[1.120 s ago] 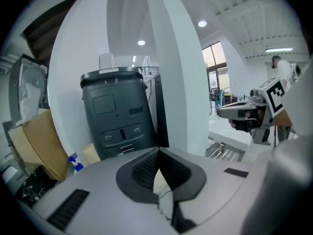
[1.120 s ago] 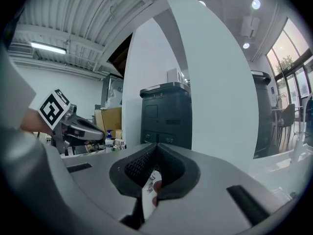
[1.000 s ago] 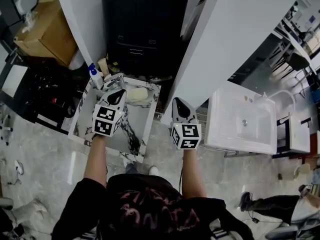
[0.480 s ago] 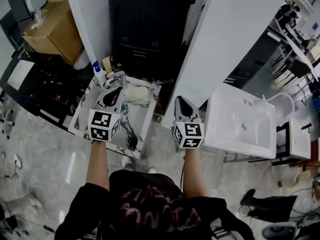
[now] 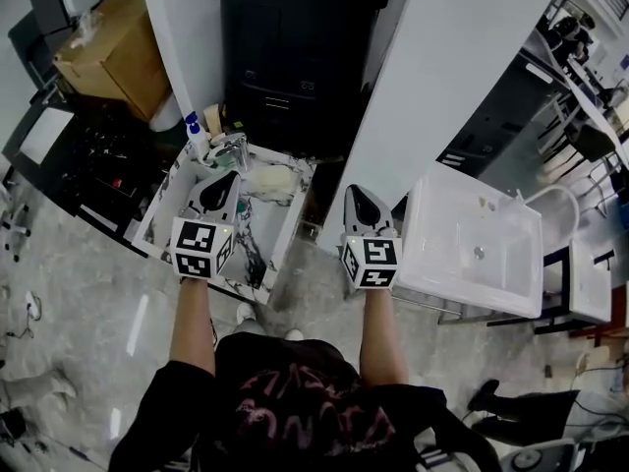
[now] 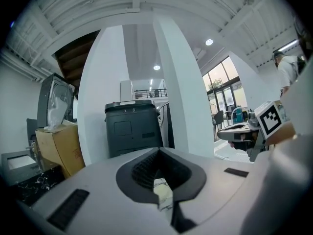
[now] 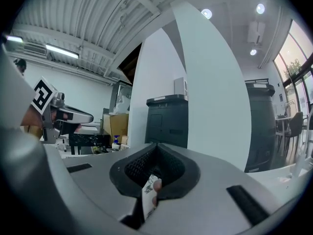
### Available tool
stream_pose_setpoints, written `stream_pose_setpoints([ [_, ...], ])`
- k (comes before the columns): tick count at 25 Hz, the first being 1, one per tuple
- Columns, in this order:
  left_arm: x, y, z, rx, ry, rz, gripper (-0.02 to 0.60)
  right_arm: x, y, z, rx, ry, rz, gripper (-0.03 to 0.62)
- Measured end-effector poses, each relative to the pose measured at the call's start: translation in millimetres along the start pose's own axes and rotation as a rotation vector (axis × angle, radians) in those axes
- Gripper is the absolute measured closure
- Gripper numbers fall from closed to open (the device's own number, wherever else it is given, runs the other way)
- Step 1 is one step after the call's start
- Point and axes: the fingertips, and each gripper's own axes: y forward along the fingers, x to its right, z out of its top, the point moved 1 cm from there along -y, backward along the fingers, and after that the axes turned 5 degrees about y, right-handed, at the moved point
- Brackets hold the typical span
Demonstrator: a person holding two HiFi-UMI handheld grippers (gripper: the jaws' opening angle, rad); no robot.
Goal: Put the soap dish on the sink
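Both pairs of fingers are pressed together and hold nothing. The left gripper (image 5: 220,181) hangs over the black-veined white marble sink (image 5: 278,236), with the right gripper (image 5: 362,199) beside it. The pale cream soap dish (image 5: 271,182) lies at the sink's far end near the chrome tap (image 5: 232,149), just past the left fingers. The placing looks done, with only the drawing back left.

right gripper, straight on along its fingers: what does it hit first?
Probably the white partition panel: in the head view the right gripper points at its face, nothing between. The right gripper view centres near the panel's edge beside the black cabinet, so depth and margin are unclear.
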Motion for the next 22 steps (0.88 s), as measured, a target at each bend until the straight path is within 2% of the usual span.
stream_pose_setpoints([
  [8, 0.9, -10.3, 4.5, 0.015, 0.006, 0.017, 0.568, -4.0, -1.1, 11.0, 0.031, 0.005, 0.035, 0.582],
  [15, -0.5, -17.4, 5.3, 0.017, -0.039, 0.05, 0.568, -5.3, -5.0, 12.2, 0.032, -0.003, 0.043, 0.582],
  [22, -1.4, -20.1, 7.3, 0.018, -0.031, 0.074, 0.568, -4.6, -7.9, 13.8, 0.033, -0.007, 0.046, 0.582],
])
